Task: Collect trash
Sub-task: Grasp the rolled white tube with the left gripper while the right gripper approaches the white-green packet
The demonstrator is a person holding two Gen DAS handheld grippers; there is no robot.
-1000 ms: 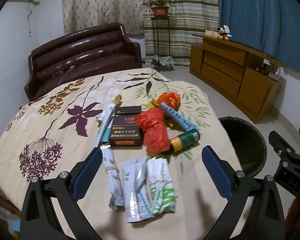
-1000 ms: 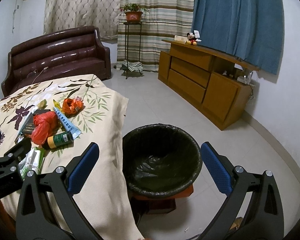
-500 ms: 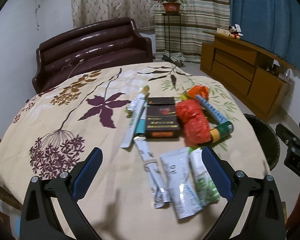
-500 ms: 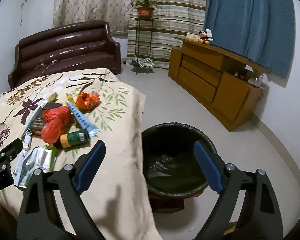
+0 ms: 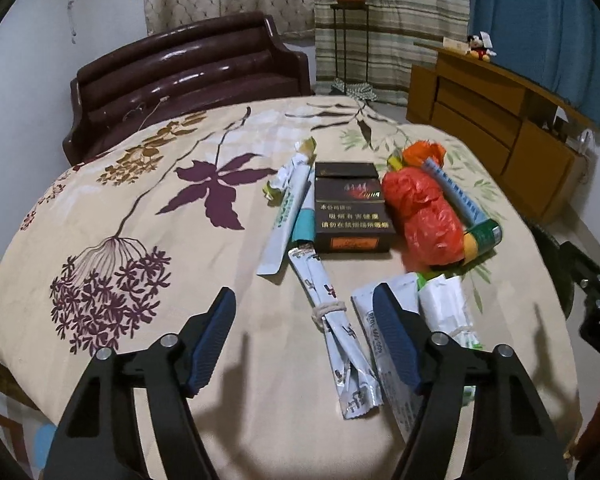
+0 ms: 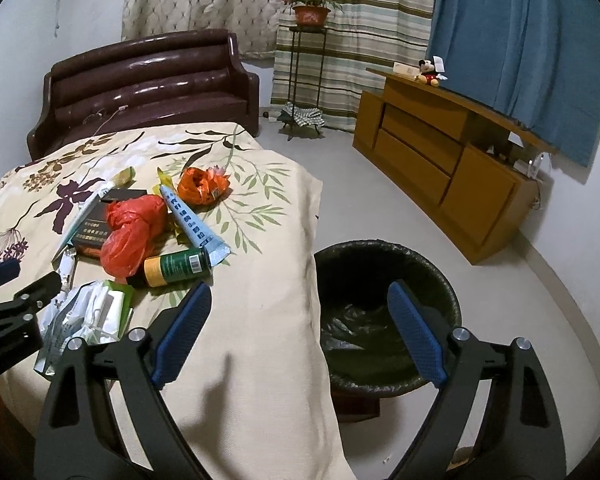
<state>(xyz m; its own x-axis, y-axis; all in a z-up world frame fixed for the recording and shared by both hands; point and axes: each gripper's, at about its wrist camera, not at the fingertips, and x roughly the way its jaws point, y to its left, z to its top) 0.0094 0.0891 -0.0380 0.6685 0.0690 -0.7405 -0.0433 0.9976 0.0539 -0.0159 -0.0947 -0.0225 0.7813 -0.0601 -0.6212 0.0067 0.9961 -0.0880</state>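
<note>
Trash lies in a heap on the flowered tablecloth (image 5: pixel 148 208): a dark cigarette box (image 5: pixel 350 208), a red plastic bag (image 5: pixel 424 216), a green can (image 5: pixel 482 238), a blue tube (image 5: pixel 456 192), an orange bag (image 5: pixel 424 152) and white-green packets (image 5: pixel 448 308). A rolled silver wrapper (image 5: pixel 332 316), tied with a band, lies on the cloth between the pads of my left gripper (image 5: pixel 303 292). Its jaws are closing, but the pads do not touch the wrapper. My right gripper (image 6: pixel 299 287) is open and holds nothing, above the table's edge, beside the black-lined bin (image 6: pixel 380 246).
The bin stands on the floor just right of the table. A brown sofa (image 5: pixel 188 68) is behind the table, and a wooden sideboard (image 6: pixel 440 160) stands along the right wall. A plant stand (image 6: pixel 306 60) is by the curtains. Grey floor (image 6: pixel 340 152) lies between table and sideboard.
My left gripper has shifted left and lower over the table, its jaws now narrower around the rolled wrapper. The right gripper has swung left toward the table edge and narrowed slightly.
</note>
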